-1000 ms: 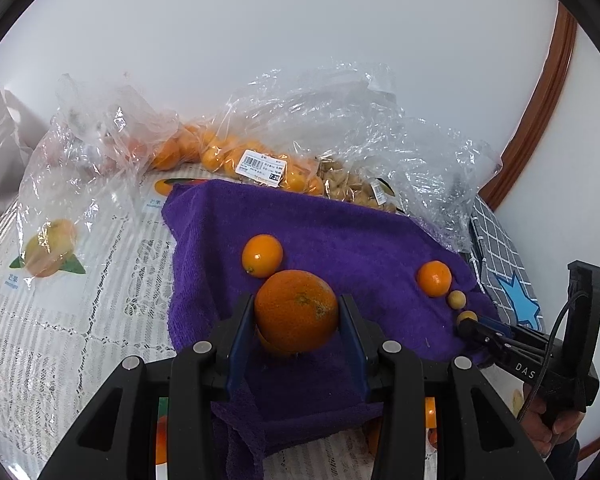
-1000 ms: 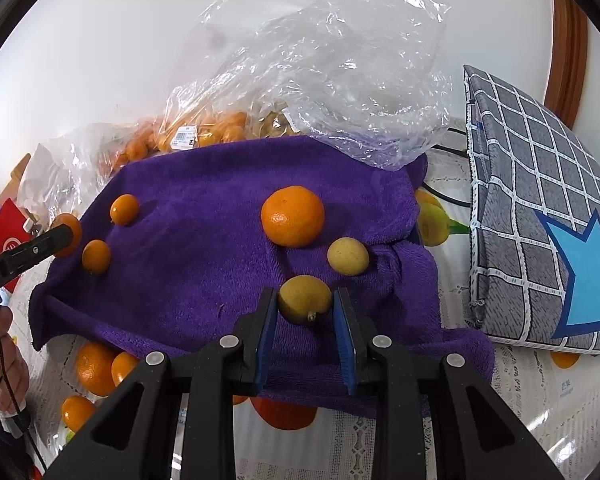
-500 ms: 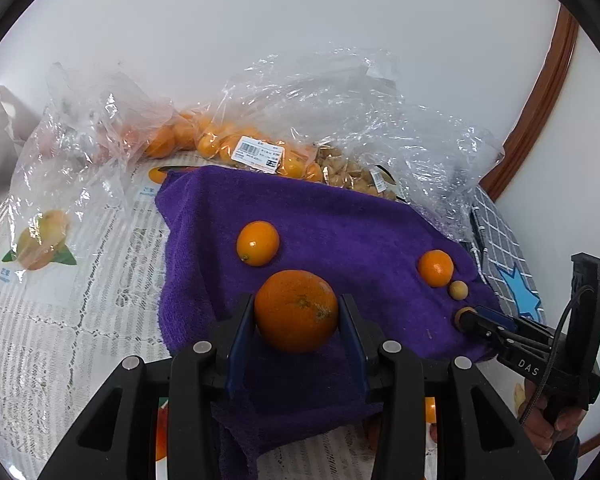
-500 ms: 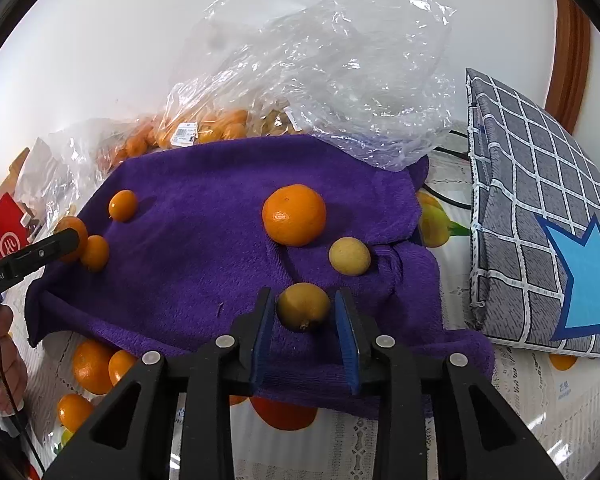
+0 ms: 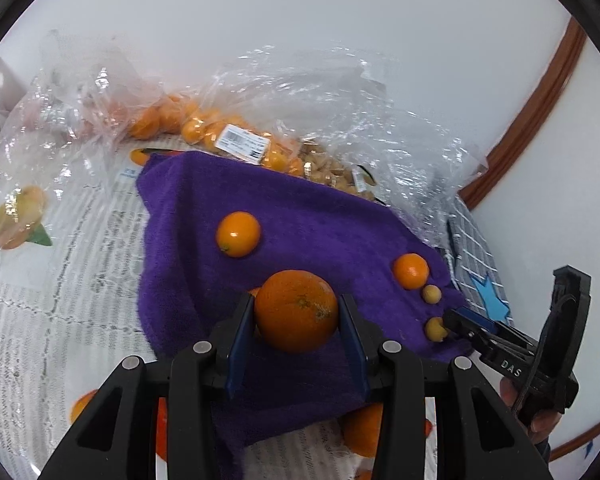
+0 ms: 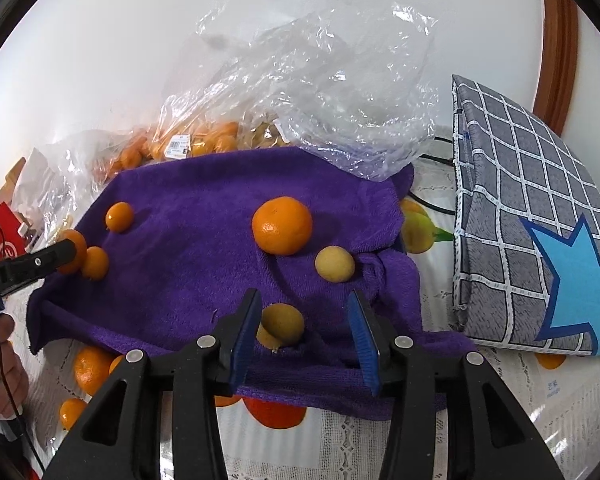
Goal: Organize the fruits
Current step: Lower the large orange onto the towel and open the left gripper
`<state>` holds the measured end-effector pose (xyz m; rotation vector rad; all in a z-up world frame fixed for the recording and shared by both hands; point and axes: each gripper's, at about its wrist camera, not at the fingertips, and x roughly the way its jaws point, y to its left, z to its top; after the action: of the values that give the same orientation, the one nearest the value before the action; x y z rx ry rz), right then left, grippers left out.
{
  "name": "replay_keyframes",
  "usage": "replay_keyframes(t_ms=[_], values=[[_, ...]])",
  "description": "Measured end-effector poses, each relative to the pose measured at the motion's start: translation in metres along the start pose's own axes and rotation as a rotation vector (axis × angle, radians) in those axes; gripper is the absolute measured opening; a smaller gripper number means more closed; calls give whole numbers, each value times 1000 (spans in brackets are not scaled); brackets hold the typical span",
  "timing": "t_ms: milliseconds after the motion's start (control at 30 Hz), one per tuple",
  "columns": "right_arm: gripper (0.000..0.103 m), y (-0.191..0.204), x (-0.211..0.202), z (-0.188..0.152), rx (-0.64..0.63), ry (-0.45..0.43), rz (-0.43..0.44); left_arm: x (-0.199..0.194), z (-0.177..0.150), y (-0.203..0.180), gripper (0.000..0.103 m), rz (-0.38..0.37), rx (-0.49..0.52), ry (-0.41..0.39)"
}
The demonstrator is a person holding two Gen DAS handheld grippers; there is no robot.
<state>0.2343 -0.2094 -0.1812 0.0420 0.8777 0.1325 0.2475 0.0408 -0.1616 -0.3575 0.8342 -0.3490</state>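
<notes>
My left gripper (image 5: 296, 320) is shut on a large orange (image 5: 296, 310), held just above the near part of the purple towel (image 5: 300, 216). My right gripper (image 6: 304, 304) has its jaws opening. A small yellow fruit (image 6: 280, 326) lies on the towel (image 6: 188, 240) between them, close to the left pad and well apart from the right one. Also on the towel are a mandarin (image 6: 282, 225), a second yellow fruit (image 6: 335, 264) and two small oranges (image 6: 119, 216). The left gripper's tip with its orange (image 6: 74, 246) shows at the left edge.
Clear plastic bags (image 6: 320, 80) holding small oranges (image 5: 196, 128) lie behind the towel, against the white wall. A grey checked cushion with a blue star (image 6: 540, 220) stands to the right. The lace tablecloth (image 5: 60, 280) has printed fruit. A hand (image 6: 0, 360) shows at lower left.
The right jaws have spread apart and let go of the small yellow fruit, which now rests on the towel. The left gripper has tilted slightly and still holds the large orange.
</notes>
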Motion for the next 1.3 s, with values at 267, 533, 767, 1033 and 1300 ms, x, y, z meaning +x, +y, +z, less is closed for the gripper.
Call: replay_keyframes(t_ms=[267, 533, 767, 1033, 1300], values=[[46, 3, -7, 0, -8, -16, 6, 13, -10, -26, 40, -27, 108, 65], [46, 12, -4, -3, -38, -11, -4, 16, -10, -20, 40, 23, 87, 73], [46, 18, -2, -5, -62, -4, -15, 23, -15, -28, 40, 143, 149, 65], [47, 17, -6, -4, -61, -17, -7, 25, -16, -30, 40, 173, 183, 67], [49, 21, -9, -11, -74, -27, -35, 23, -17, -33, 50, 134, 192, 60]])
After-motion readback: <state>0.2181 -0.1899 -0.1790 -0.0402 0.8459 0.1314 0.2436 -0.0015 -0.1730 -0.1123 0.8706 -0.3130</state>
